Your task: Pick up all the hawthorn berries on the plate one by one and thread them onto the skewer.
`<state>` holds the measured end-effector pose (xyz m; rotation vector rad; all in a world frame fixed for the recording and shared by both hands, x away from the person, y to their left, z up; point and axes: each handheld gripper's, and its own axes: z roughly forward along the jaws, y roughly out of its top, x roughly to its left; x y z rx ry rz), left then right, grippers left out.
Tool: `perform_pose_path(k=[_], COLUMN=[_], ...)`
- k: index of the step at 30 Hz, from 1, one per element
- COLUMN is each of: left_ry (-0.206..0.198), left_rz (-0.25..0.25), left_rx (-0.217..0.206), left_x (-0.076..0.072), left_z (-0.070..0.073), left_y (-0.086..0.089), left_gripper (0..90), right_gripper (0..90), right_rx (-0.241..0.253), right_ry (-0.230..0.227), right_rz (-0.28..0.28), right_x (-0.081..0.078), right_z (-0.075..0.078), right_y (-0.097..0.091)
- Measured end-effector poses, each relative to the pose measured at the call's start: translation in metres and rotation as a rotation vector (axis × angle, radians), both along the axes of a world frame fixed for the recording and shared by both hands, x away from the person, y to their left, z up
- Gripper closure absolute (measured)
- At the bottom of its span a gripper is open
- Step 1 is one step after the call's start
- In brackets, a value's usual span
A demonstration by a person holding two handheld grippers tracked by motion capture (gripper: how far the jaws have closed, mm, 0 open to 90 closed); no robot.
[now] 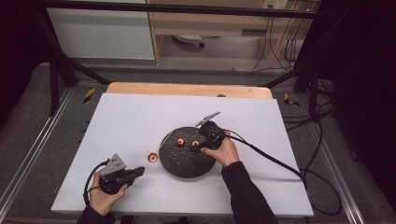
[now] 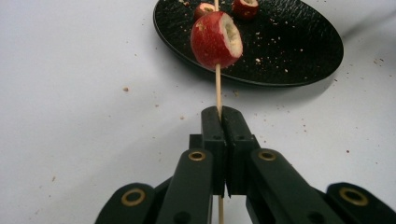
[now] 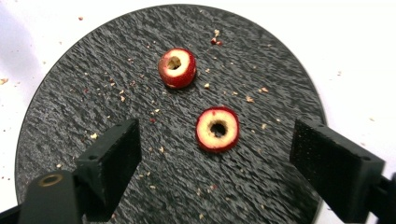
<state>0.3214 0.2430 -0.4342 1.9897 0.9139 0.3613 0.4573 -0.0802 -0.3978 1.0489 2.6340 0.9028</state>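
Left gripper [image 2: 220,116] clamped on skewer [image 2: 217,86]; right gripper [image 3: 210,154] agape, straddling cored fruit [image 3: 217,129].

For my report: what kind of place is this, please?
Probably a lab or workshop set up for recording: a table under a white sheet inside a black metal frame, loose cables on the carpet, and a wooden shelf behind.

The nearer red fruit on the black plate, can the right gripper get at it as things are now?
Probably yes. The right gripper hangs over the plate with jaws open, and the nearer fruit lies between and just ahead of them, cored hole up. Nothing covers it; the other fruit lies apart.
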Motion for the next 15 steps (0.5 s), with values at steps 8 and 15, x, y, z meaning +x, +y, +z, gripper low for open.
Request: perform_pose_path(k=[8, 15], left_ry=[0.005, 0.005], left_rz=[-0.007, -0.004], left_rx=[0.003, -0.001], left_x=[0.000, 0.001], left_z=[-0.001, -0.001], left_y=[-0.003, -0.001], left_gripper=[88.5, 88.5], right_gripper=[29.5, 42.3], right_rx=[-0.076, -0.130], right_ry=[0.047, 0.080], right_rz=[0.034, 0.047], right_x=[0.014, 0.023], right_z=[-0.005, -0.009], right_y=[0.016, 0.019])
